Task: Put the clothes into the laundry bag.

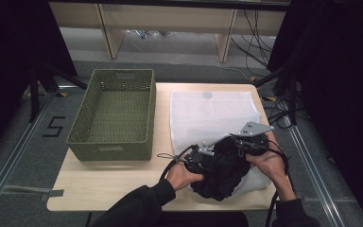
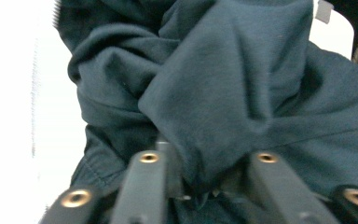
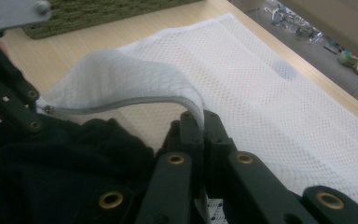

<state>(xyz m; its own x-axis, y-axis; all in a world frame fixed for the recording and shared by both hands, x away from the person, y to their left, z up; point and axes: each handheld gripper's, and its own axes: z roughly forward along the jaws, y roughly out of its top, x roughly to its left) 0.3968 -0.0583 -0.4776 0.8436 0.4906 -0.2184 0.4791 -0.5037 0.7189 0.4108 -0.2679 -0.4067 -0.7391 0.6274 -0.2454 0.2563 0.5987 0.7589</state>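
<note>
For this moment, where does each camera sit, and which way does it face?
High view: above the person's side, facing forward and down on the table, green basket, mesh laundry bag; forearms and both hands show.
Left gripper view: on the left tool, facing the dark garment; its jaws show.
Right gripper view: on the right tool, pinching the bag's zipper edge.
All share the garment.

Dark garment (image 1: pixel 224 168) on mesh bag (image 1: pixel 208 113)

Pale wooden table (image 1: pixel 108 182), green woven basket (image 1: pixel 113 116), white mesh bag (image 1: pixel 208 113), dark garment (image 1: pixel 224 172)

Both forearms enter bottom frame; left gripper (image 1: pixel 199 158) lower centre, jaws nearly closed; right gripper (image 1: pixel 251 138) just right, clamped.
</note>
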